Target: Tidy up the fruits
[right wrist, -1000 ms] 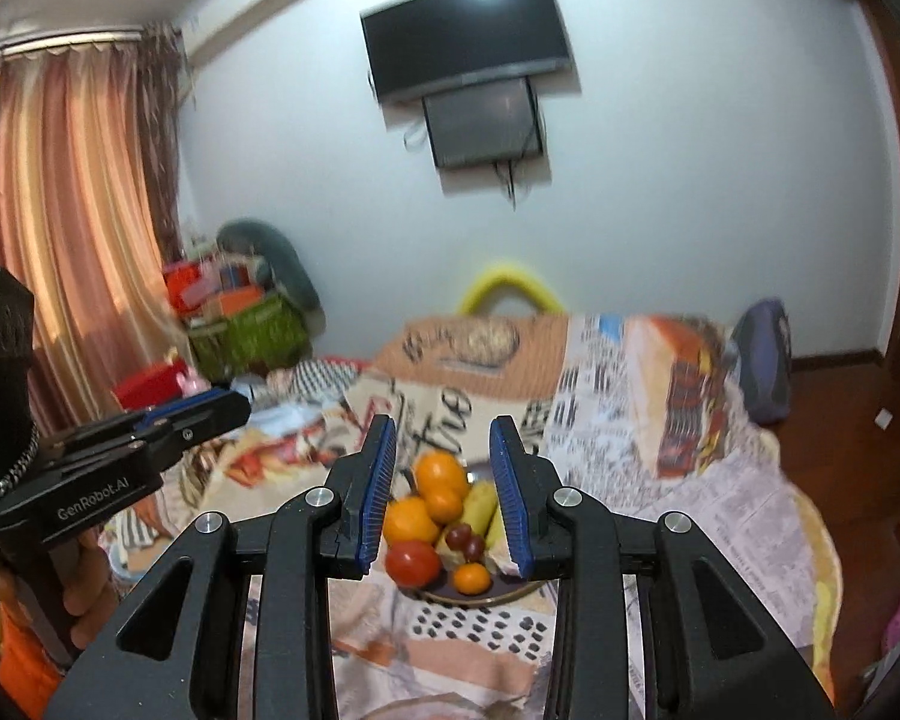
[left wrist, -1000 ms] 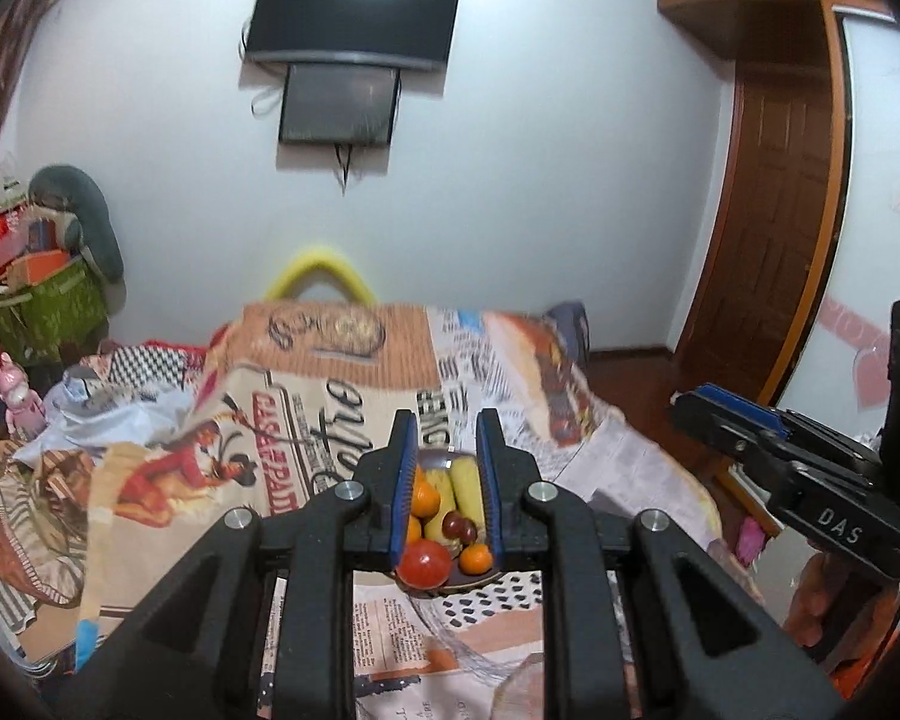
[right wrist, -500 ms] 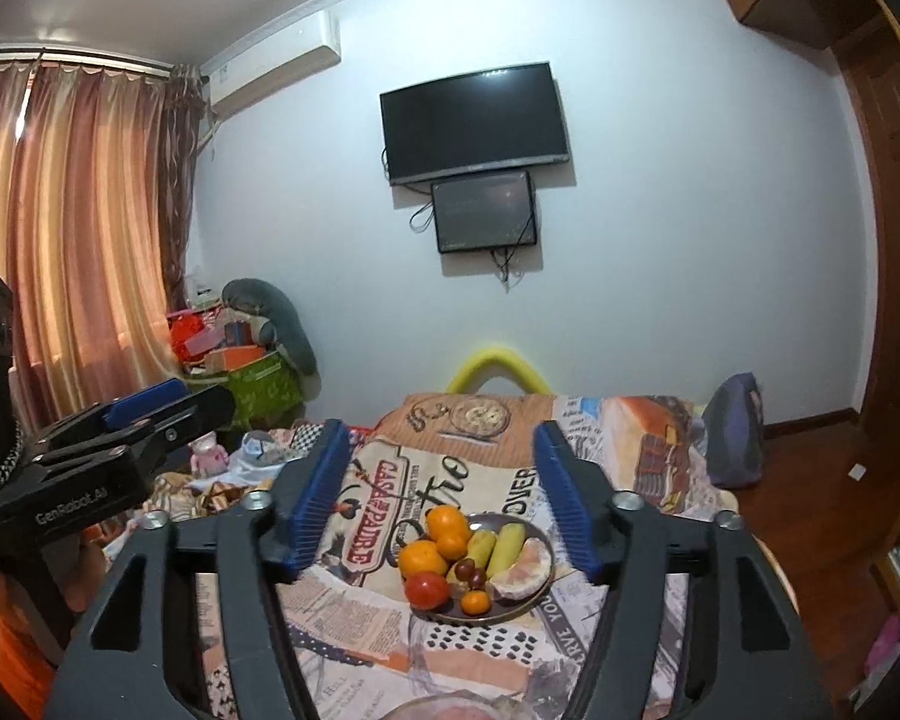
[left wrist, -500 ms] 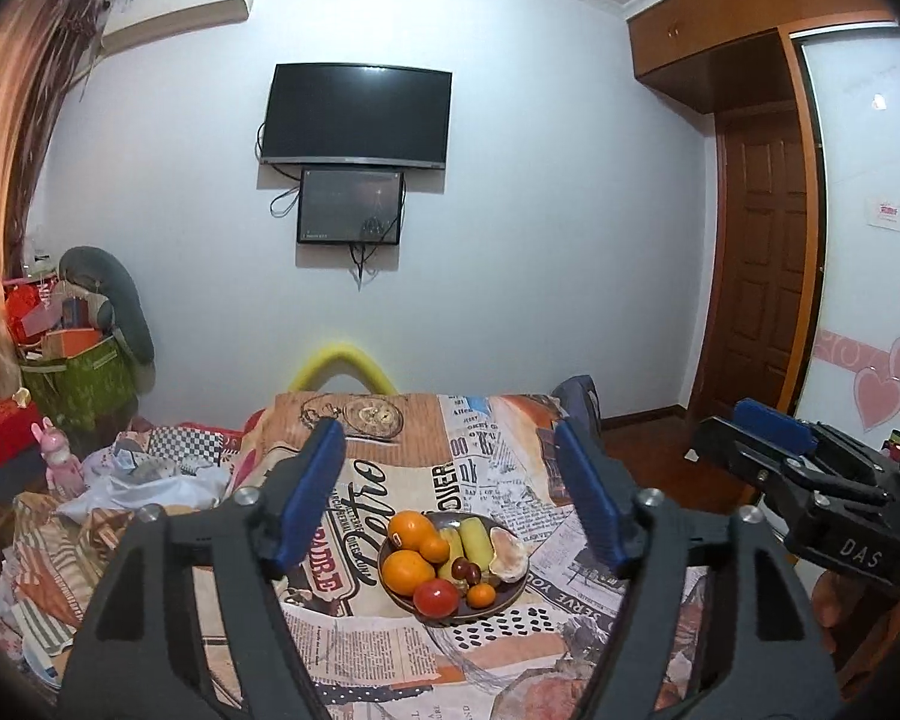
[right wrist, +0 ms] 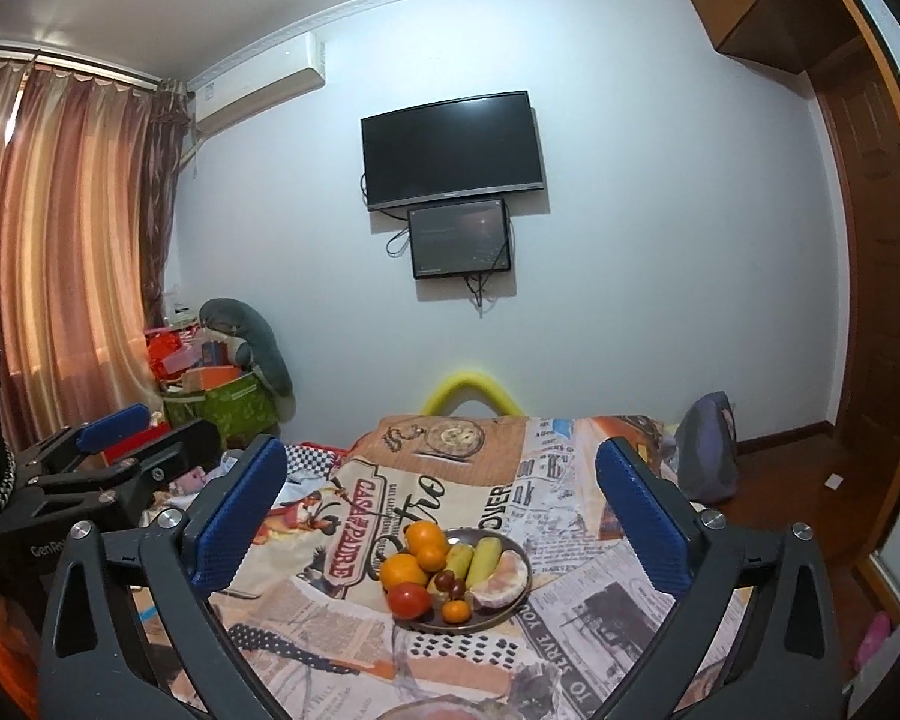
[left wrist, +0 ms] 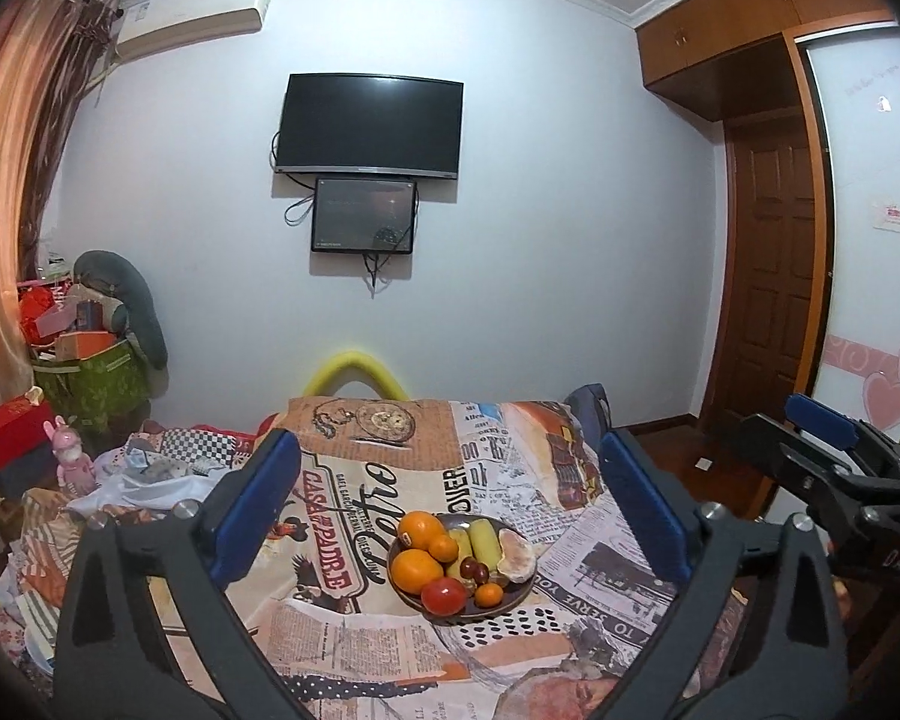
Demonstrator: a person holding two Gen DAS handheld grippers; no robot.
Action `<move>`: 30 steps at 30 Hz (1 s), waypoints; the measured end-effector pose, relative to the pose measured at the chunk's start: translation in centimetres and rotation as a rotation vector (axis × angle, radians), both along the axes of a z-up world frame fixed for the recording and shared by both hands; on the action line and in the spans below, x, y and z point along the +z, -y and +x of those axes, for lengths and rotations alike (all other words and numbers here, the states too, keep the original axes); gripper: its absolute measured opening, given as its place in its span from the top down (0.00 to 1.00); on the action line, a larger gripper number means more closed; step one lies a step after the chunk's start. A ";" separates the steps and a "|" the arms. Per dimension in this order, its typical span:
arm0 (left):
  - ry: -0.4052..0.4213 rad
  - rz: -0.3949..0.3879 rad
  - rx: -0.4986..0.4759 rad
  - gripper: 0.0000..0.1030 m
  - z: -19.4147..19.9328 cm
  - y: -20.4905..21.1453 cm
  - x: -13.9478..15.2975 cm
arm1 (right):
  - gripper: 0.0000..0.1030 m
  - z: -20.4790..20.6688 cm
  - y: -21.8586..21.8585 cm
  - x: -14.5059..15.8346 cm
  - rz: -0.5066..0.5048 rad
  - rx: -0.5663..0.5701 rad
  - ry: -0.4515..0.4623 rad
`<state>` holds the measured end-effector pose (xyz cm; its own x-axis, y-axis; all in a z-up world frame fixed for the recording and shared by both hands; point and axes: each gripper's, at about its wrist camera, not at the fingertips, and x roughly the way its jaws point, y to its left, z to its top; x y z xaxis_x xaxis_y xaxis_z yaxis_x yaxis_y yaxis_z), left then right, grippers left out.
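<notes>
The left tongs [left wrist: 450, 504] were wide open and held nothing. The right tongs [right wrist: 441, 507] were wide open too, with nothing between the blue pads [right wrist: 240, 516]. A second ago both were nearly shut, and the camera looked lower, at the bed.

Past the tongs, a round plate [left wrist: 513, 597] sat on a bed cover [left wrist: 354, 618] printed like old newspapers. On the plate lay a red tomato [left wrist: 444, 595] at the front, a tiny orange [left wrist: 489, 595] beside it, dark grapes [left wrist: 475, 570] in the middle, two big oranges [left wrist: 415, 570] on the left, yellow-green fruit [left wrist: 485, 540] at the back (I could not tell which kind), and a peeled pale fruit [left wrist: 516, 555] on the right. The fruit had not moved.

Farther off, a green box [right wrist: 234, 405] full of things stood by the curtain [right wrist: 60, 264]. A black TV [left wrist: 369, 126] hung on the far wall.
</notes>
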<state>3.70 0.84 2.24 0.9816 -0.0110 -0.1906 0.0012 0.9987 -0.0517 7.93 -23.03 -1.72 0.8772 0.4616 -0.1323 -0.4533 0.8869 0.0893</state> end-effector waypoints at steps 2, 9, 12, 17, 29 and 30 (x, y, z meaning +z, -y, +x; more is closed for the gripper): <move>0.002 0.000 -0.002 0.00 0.3 -0.1 -0.1 | 0.00 0.1 0.0 -0.1 -0.003 0.003 -0.004; 0.003 0.004 0.003 0.00 0.3 -0.2 -0.2 | 0.00 -0.1 0.0 -0.2 -0.014 -0.002 -0.004; 0.004 0.006 0.004 0.00 0.2 -0.1 -0.3 | 0.00 -0.3 -0.1 -0.2 -0.023 0.000 -0.001; 0.007 0.016 0.005 0.00 0.1 0.2 -0.4 | 0.00 -0.5 -0.2 -0.2 -0.032 0.004 0.000; 0.006 0.013 0.005 0.00 0.0 0.3 -0.5 | 0.00 -0.2 -0.1 -0.1 -0.028 0.006 -0.019; 0.005 0.014 0.003 0.00 0.0 0.3 -0.5 | 0.00 -0.2 -0.1 -0.1 -0.029 0.006 -0.018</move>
<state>3.65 0.54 1.72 0.9826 -0.0054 -0.1855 -0.0017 0.9993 -0.0381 7.75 -22.96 -1.85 0.8719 0.4624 -0.1615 -0.4570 0.8866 0.0713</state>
